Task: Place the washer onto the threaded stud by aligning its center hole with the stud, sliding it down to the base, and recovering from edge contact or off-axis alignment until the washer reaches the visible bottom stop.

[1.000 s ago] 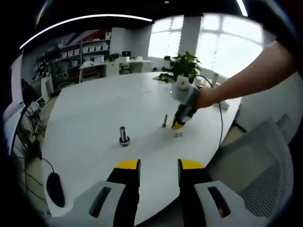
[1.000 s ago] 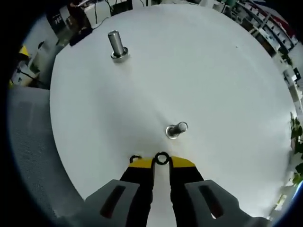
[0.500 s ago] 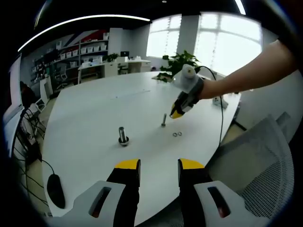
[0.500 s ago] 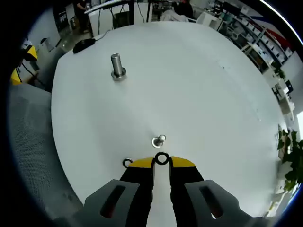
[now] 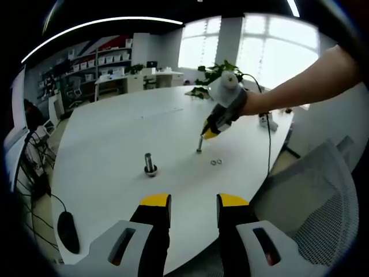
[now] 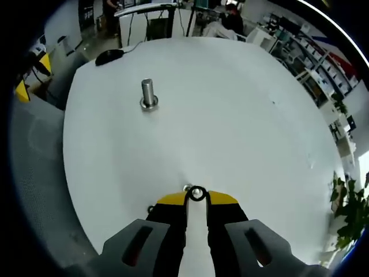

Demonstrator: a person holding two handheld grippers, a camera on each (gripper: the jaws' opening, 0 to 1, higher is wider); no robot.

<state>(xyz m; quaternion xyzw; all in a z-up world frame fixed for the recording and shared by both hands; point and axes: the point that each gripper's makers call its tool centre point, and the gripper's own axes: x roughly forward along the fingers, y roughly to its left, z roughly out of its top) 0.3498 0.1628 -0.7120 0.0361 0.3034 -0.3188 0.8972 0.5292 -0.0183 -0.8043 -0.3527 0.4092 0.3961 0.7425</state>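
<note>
A: R gripper point(image 6: 197, 199) is up over the white counter point(image 6: 242, 115), yellow tips pinched together on the washer point(image 6: 197, 194). Ring sits right at the tips, hole facing the camera.

B: And the stud?

A: Thin threaded stud point(image 6: 187, 188) is just beside the washer, peeking out at its left edge in the right gripper view. Can't tell if they're touching. Washer's hole isn't over it yet, from what I can see.

B: Left gripper view?

A: Same story from farther off. R gripper point(image 5: 209, 133) comes in from the right w/ the person's arm point(image 5: 300, 89) behind it, tips angled down right at the top of the stud point(image 5: 199, 145). Washer itself too small to make out there.

B: Other parts on the counter?

A: Two spare washers point(image 5: 216, 163) lying flat near the stud, counter edge side. One more ring point(image 6: 151, 209) shows beside the R gripper's left jaw in its own view. Fatter bolt point(image 5: 150, 164) stands upright on its base, well apart from the stud; also seen at point(image 6: 148, 94).

B: L gripper?

A: L gripper point(image 5: 193, 202) hangs near the counter edge, jaws apart, nothing between them. Grey mesh chair point(image 5: 323, 196) off to the right, black mouse point(image 5: 67, 229) far left.
</note>
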